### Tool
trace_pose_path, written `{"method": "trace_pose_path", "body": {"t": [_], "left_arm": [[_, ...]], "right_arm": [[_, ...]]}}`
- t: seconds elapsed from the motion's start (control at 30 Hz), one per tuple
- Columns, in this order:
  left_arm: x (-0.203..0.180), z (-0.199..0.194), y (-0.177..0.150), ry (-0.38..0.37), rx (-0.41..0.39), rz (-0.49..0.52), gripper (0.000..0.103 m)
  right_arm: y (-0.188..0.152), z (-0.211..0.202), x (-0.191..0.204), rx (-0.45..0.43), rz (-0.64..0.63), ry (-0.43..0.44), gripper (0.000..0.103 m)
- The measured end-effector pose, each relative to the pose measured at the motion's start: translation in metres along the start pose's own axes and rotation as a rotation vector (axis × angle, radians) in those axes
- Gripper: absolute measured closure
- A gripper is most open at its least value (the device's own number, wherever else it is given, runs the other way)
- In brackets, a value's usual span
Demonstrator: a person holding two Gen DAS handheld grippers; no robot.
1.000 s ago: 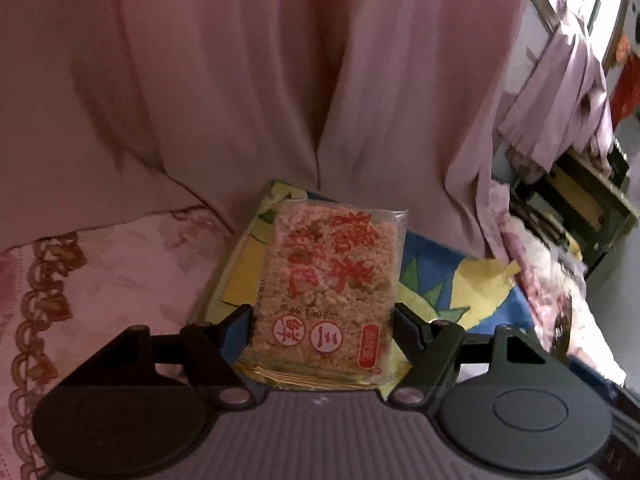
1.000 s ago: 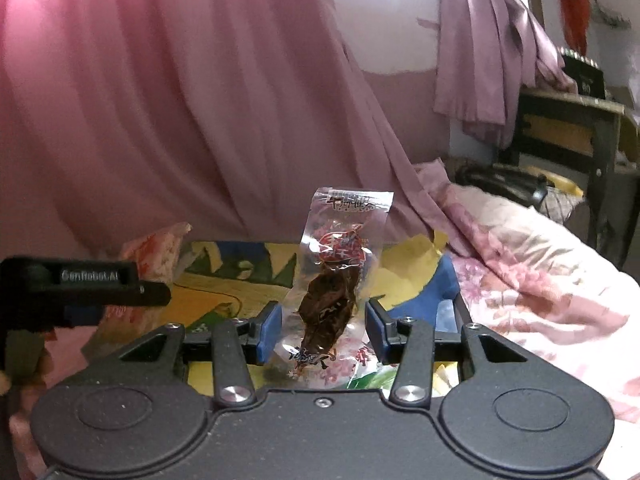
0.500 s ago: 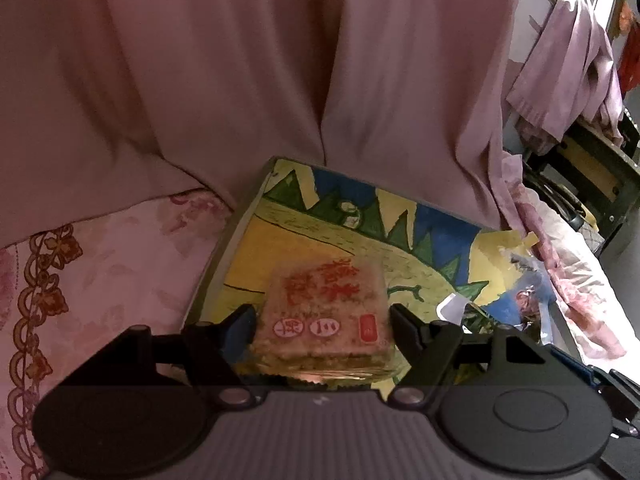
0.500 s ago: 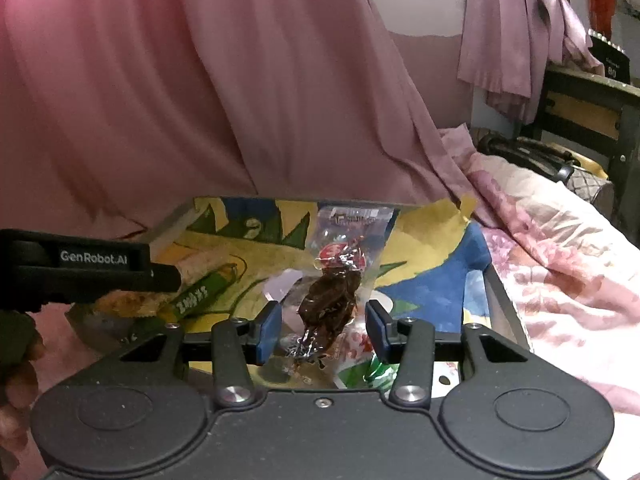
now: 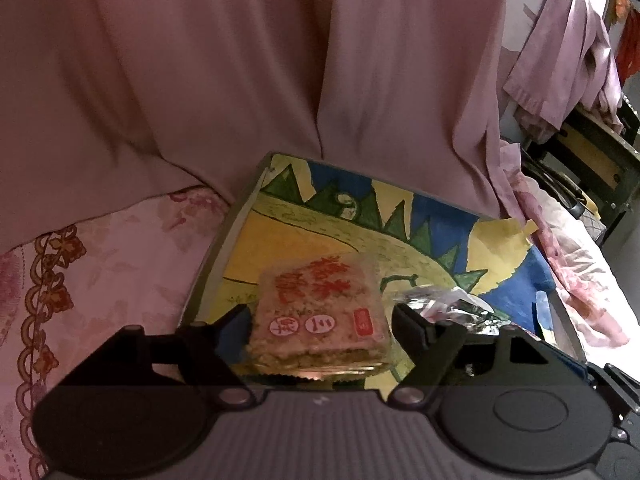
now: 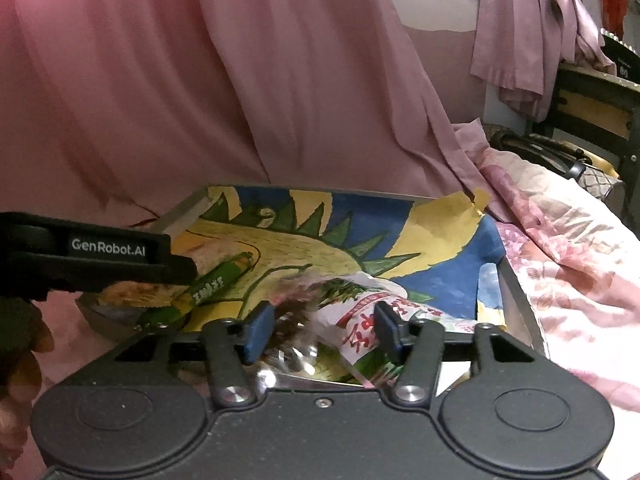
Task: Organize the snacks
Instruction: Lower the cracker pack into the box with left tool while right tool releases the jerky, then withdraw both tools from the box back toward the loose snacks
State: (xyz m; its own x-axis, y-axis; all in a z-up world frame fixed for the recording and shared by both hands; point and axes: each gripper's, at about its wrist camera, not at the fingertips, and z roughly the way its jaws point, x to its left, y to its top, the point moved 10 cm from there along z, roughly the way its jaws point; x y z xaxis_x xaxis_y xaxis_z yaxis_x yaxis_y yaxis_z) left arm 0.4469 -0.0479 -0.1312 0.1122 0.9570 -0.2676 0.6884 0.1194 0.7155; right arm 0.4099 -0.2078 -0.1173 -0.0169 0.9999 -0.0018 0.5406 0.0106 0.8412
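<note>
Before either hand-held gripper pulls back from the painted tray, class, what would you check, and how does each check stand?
1. Square puffed-rice cake pack with red characters lies over the colourful painted tray: ok.
2. Left hand-held gripper let go of the pack: cannot tell; its fingers flank the pack closely.
3. Right hand-held gripper open: ok, wide gap.
4. Clear packet with dark dried snack released: cannot tell, blurred between the fingers.
5. White-and-red printed snack bag clear of the right fingers: not ok, it lies across them.
6. Green wrapped stick snack inside the tray: ok.
</note>
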Motion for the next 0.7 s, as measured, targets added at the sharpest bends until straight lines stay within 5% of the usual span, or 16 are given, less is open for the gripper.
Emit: {"method": "trace_pose_path", "body": {"t": [0.37, 0.7], "left_arm": [[-0.015, -0.051, 0.006, -0.018, -0.088, 0.032, 0.003], [-0.016, -0.119, 0.003, 0.013, -0.211, 0.032, 0.001]], "right_arm": [[0.014, -0.049, -0.019, -0.077, 0.096, -0.023, 0.018], [0.022, -0.115, -0.024, -0.180, 0.106, -0.037, 0.003]]}}
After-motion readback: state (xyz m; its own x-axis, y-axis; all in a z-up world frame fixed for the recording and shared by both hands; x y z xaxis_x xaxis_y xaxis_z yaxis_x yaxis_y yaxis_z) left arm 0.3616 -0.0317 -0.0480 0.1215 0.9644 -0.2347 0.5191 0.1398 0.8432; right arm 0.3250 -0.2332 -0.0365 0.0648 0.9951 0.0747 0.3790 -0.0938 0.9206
